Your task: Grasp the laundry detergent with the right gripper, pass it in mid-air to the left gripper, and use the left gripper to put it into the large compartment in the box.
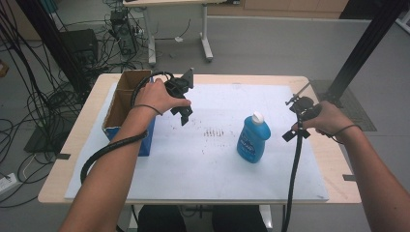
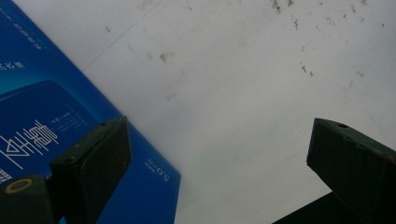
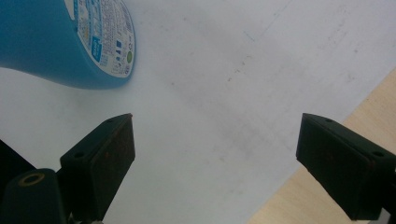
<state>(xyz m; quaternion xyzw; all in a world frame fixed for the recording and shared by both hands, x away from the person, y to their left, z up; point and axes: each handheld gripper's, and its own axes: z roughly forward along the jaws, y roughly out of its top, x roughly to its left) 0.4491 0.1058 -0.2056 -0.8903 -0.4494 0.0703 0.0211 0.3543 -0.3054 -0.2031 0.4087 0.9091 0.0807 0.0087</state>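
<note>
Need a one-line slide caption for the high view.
Left gripper open beside the blue box, right gripper open right of the upright blue bottle on a white mat.

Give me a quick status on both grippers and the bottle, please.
Left gripper open, beside the box. Right gripper open, empty, right of the bottle. Bottle upright on the white sheet, untouched. Nothing between them.
</note>
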